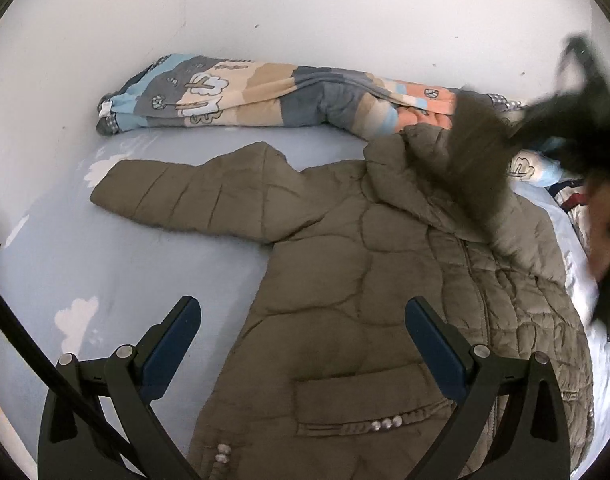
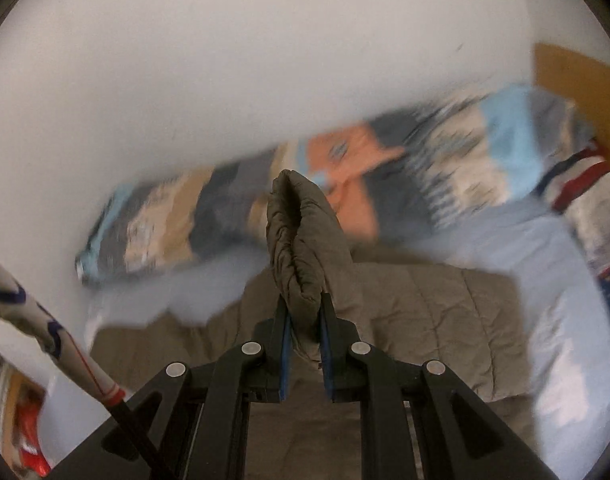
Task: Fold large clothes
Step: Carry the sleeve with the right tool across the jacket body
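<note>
Where the white wall [image 1: 305, 8] meets the bed, a pale blue bedsheet [image 1: 85, 248] with white cloud prints covers the mattress. On it lies the olive quilted puffer jacket [image 1: 345, 280], front up, zipper closed, one sleeve [image 1: 177, 196] stretched flat out toward the left of the left wrist view. Its dark fur-trimmed hood [image 1: 473, 160] sits at the far end, blurred. A rolled patchwork quilt [image 1: 245, 92] with tree prints runs along the wall, just beyond the jacket. A striped pillow [image 2: 585, 208] shows at the right in the right wrist view.

My left gripper [image 1: 303, 320] is released, jaws wide apart above the jacket's lower front, nothing between the pads. The pocket flap with small metal studs [image 1: 381, 424] lies just below that gap.

My right gripper [image 2: 305, 320] is clenched on a bunched fold of the jacket's cuff [image 2: 301, 232], the fabric standing up between the blue pads [image 2: 286, 344]. The background there is motion-smeared.
</note>
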